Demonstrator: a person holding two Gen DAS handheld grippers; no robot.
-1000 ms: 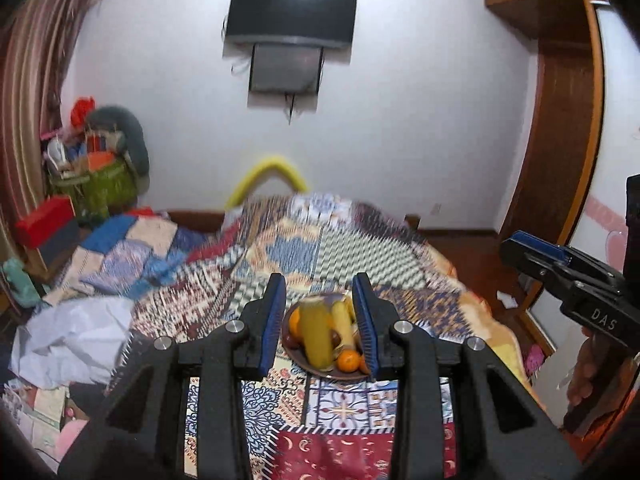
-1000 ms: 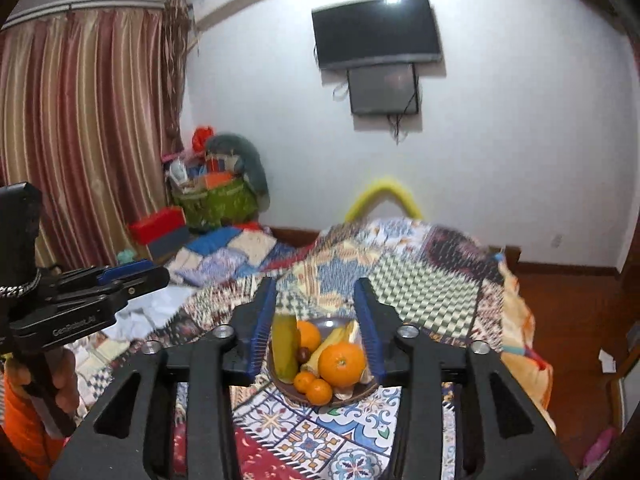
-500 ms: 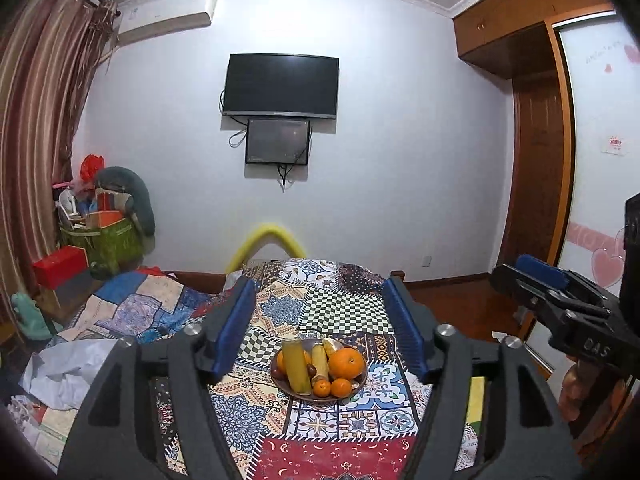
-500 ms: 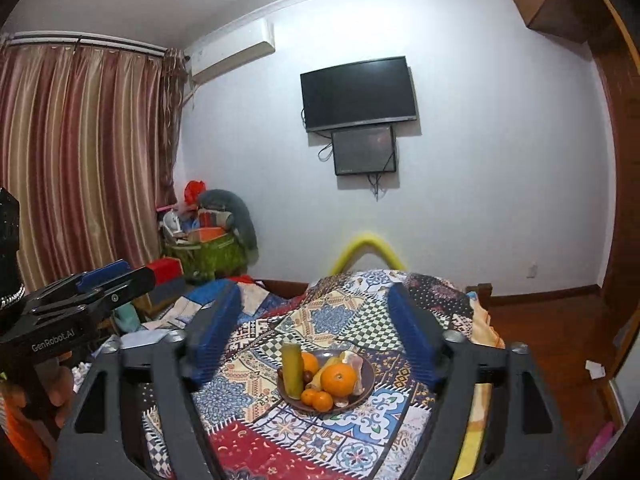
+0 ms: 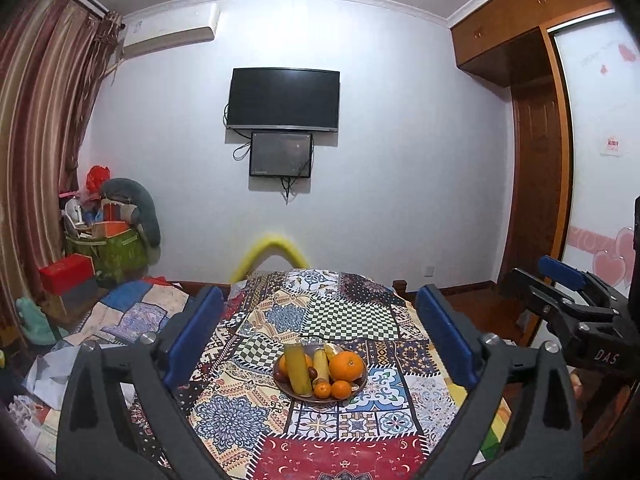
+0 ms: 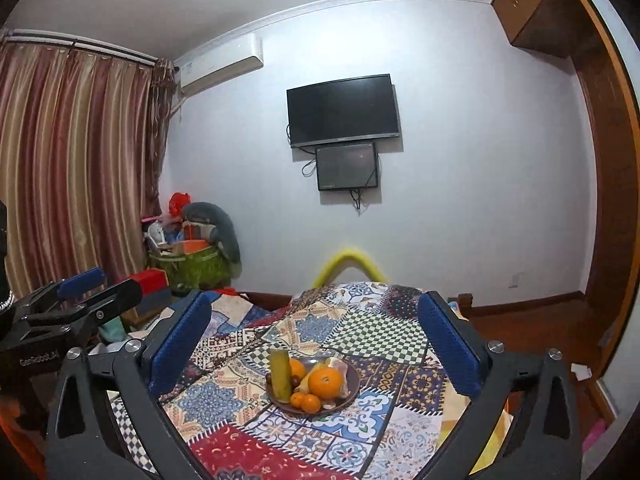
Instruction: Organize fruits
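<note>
A brown bowl [image 5: 357, 391] of fruit sits on the patchwork cloth [image 5: 320, 320]. It holds a big orange [image 5: 347, 366], small oranges [image 5: 341, 389], bananas [image 5: 321, 363], a dark small fruit and a tall yellow-green piece [image 5: 298, 368]. My left gripper [image 5: 318, 338] is wide open and empty, held back from and above the bowl. In the right wrist view the bowl [image 6: 353, 383] and big orange [image 6: 326, 381] lie between the open, empty fingers of my right gripper [image 6: 314, 342]. Each gripper shows at the other view's edge.
The cloth-covered table [image 6: 460, 420] drops off at its right edge to a wooden floor. A pile of boxes and bags [image 5: 100, 240] stands at the left by the curtain. White paper [image 5: 48, 368] lies left of the table. A TV [image 5: 283, 100] hangs on the far wall.
Both grippers have opened from a narrow gap to wide open. Both have pulled back and tilted up from the bowl, so it looks smaller and more of the room shows.
</note>
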